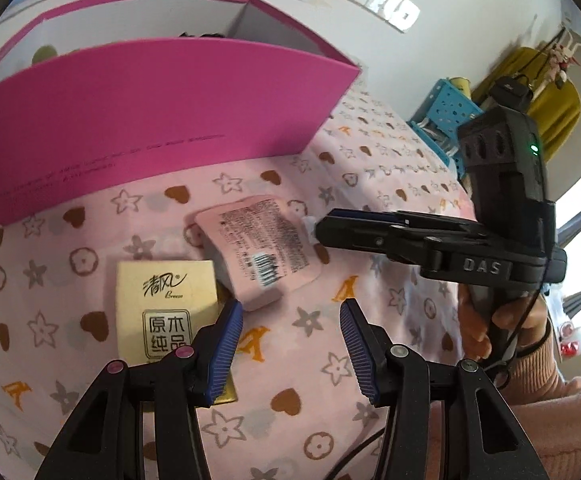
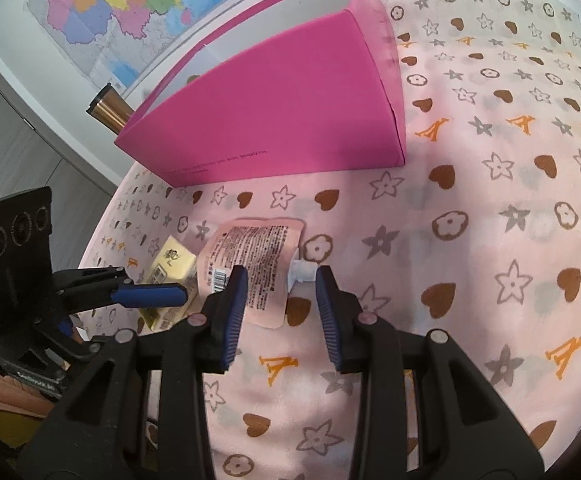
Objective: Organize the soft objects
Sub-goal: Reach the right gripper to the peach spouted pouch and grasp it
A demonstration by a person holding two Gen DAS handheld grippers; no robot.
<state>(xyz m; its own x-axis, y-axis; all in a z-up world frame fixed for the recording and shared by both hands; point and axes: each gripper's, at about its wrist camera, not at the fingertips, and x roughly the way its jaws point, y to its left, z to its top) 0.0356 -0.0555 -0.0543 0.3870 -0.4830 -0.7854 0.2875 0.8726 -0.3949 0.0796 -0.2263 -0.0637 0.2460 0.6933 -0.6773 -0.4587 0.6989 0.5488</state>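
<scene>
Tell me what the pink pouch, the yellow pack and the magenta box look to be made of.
Pouch: seemingly flexible plastic film, matt, with crimped sealed edges and a white plastic spout.
Pack: soft tissue pack in thin plastic wrap, judging by its faint sheen and squashy corners.
Box: probably matt cardboard, with flat stiff walls, sharp folds and a white inside.
</scene>
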